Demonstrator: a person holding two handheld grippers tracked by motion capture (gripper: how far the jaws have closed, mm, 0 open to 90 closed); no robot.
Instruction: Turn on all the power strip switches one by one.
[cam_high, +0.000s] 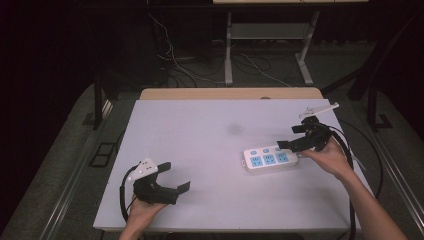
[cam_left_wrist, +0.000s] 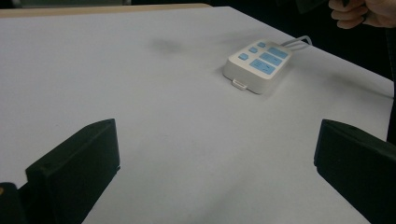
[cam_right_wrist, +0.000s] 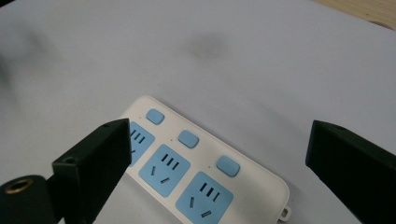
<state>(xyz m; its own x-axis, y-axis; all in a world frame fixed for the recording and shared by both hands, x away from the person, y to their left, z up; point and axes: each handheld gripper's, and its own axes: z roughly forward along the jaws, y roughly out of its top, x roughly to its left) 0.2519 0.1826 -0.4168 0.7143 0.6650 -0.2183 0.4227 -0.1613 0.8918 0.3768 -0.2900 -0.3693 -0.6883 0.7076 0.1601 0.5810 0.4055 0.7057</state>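
1. Nearest the high camera, the left gripper (cam_high: 174, 176) rests at the near left of the white table (cam_high: 200, 130), jaws wide apart, holding nothing.
2. Power strip (cam_high: 269, 159): white body, three blue sockets, three blue switches; lies flat at right centre.
3. Right gripper (cam_high: 292, 137) hovers over the strip's right end, jaws apart, gripping nothing.
4. White cord (cam_left_wrist: 299, 41) leaves the strip's far end.

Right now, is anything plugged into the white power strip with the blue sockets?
No. The white power strip with blue sockets lies flat on the table, and all three sockets show bare slots, with no plug in any.
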